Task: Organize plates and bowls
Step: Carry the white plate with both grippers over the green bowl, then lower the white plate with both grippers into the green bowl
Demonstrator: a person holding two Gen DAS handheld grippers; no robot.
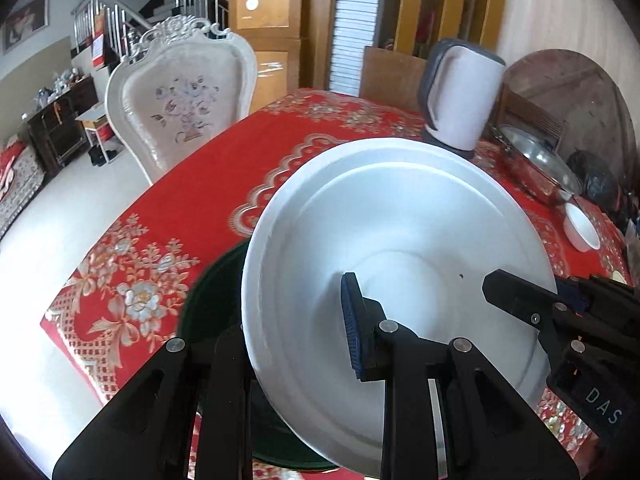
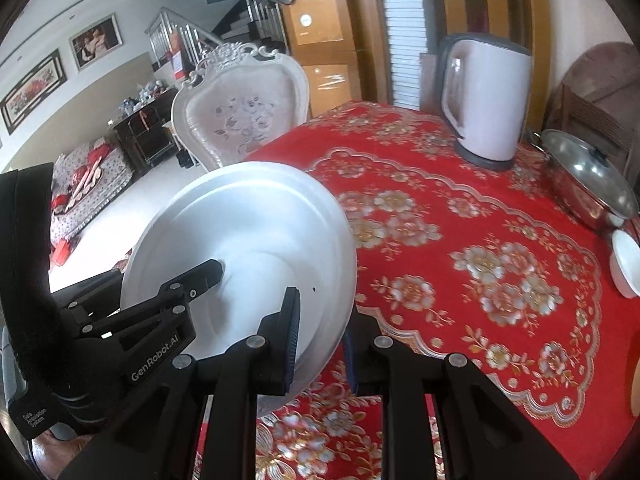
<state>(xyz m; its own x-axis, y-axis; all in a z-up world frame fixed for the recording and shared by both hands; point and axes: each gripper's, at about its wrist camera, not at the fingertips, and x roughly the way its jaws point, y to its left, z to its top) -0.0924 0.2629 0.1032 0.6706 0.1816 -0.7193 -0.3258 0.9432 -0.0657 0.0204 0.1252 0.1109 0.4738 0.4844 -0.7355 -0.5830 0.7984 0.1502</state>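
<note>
A large white plate (image 1: pixel 400 220) hangs tilted above the red-clothed table (image 1: pixel 208 184), held at two opposite sides. My left gripper (image 1: pixel 300 320) is shut on its near-left rim; one blue pad (image 1: pixel 354 328) presses inside the plate and the other finger is hidden behind it. The right gripper's finger (image 1: pixel 516 300) reaches in from the right. In the right wrist view the same white plate (image 2: pixel 240 240) sits at the left, my right gripper (image 2: pixel 320 332) shut on its near rim. A dark green plate (image 1: pixel 216 304) lies on the cloth below. A small white bowl (image 1: pixel 582 226) (image 2: pixel 626 268) rests far right.
A white electric kettle (image 2: pixel 488 104) stands at the table's back. A steel pot with a glass lid (image 2: pixel 588 176) sits to its right, next to the small bowl. An ornate white chair (image 2: pixel 240 116) stands at the table's far left edge.
</note>
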